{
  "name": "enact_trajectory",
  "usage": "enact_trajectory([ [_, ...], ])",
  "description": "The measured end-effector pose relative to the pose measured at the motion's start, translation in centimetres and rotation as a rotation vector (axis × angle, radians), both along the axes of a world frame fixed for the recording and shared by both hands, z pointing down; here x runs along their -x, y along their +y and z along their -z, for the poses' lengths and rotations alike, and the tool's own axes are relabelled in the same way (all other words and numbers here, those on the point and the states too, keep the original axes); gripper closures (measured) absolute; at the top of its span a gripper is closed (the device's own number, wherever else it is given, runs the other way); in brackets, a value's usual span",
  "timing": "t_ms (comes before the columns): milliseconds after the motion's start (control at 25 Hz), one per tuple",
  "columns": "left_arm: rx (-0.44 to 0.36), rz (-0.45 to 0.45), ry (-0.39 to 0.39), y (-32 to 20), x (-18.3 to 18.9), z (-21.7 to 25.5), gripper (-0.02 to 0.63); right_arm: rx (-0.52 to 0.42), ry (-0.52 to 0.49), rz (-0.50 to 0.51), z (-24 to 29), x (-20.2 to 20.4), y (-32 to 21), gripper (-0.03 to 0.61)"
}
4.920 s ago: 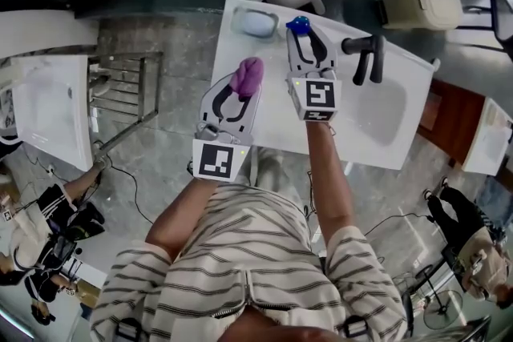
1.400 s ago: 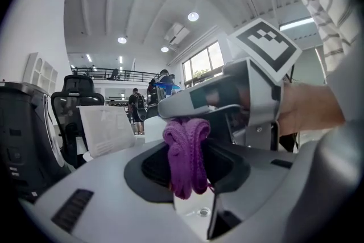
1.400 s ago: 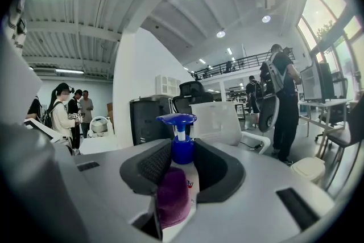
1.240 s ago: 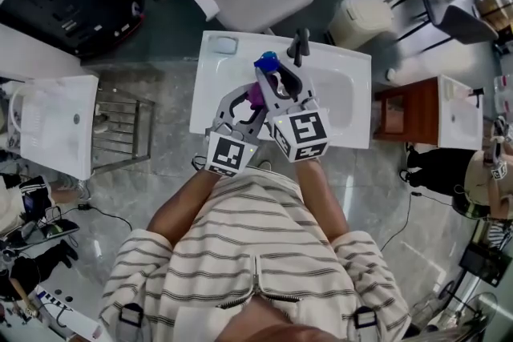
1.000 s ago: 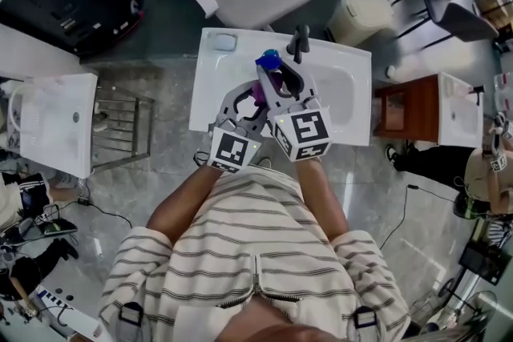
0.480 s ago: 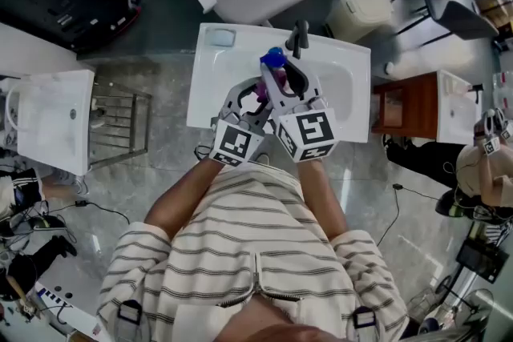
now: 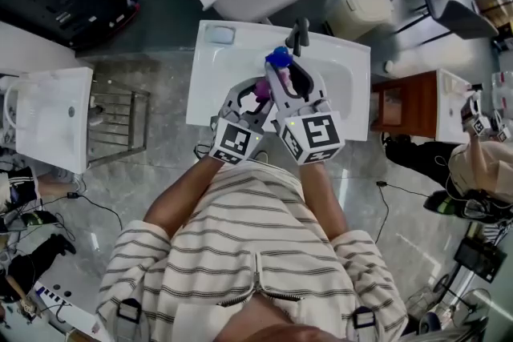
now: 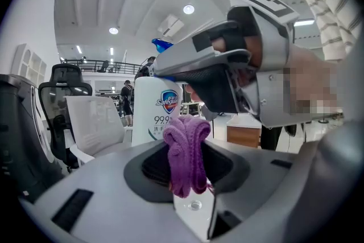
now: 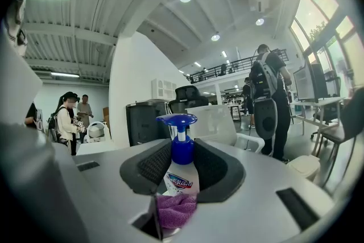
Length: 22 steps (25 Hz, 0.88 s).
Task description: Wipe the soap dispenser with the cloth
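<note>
Purple cloth is right up against the white soap dispenser now, over the white washbasin. Big change from a few seconds back: then the two claws sat side by side with a clear gap and the cloth was well off the bottle. Now the left claw is tucked in tight against the right claw, almost crossing it. The left claw's jaws are clamped on the bunched cloth, with the bottle's label just behind it. The right claw's jaws stand wide, gripping the dispenser by its body, blue pump upright on top, cloth low against its near side. Over the last second the pairing has barely shifted.
</note>
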<state>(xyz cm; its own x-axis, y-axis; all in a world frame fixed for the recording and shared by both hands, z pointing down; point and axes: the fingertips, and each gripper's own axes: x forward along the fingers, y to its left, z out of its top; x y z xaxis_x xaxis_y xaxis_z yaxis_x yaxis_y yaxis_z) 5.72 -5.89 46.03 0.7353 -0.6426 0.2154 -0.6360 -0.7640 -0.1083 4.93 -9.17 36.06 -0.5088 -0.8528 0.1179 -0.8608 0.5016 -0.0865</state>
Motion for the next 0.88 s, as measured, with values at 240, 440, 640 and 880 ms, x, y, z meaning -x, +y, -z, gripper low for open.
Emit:
enact_trajectory([
  [240,0.01,0.009,-0.009,0.4,0.5,-0.6,0.485,0.005,-0.002,-0.009,-0.2,-0.5,0.2,0.445],
  [440,0.011,0.023,-0.015,0.5,1.3,-0.8,0.483,0.012,-0.004,-0.016,-0.4,-0.8,0.0,0.445],
  [640,0.007,0.032,-0.024,0.7,2.0,-0.5,0.483,0.018,-0.003,-0.022,-0.6,-1.1,0.1,0.445],
  [880,-0.012,0.045,-0.015,0.7,2.7,0.5,0.483,0.02,0.004,-0.022,-0.8,-1.3,0.1,0.445],
])
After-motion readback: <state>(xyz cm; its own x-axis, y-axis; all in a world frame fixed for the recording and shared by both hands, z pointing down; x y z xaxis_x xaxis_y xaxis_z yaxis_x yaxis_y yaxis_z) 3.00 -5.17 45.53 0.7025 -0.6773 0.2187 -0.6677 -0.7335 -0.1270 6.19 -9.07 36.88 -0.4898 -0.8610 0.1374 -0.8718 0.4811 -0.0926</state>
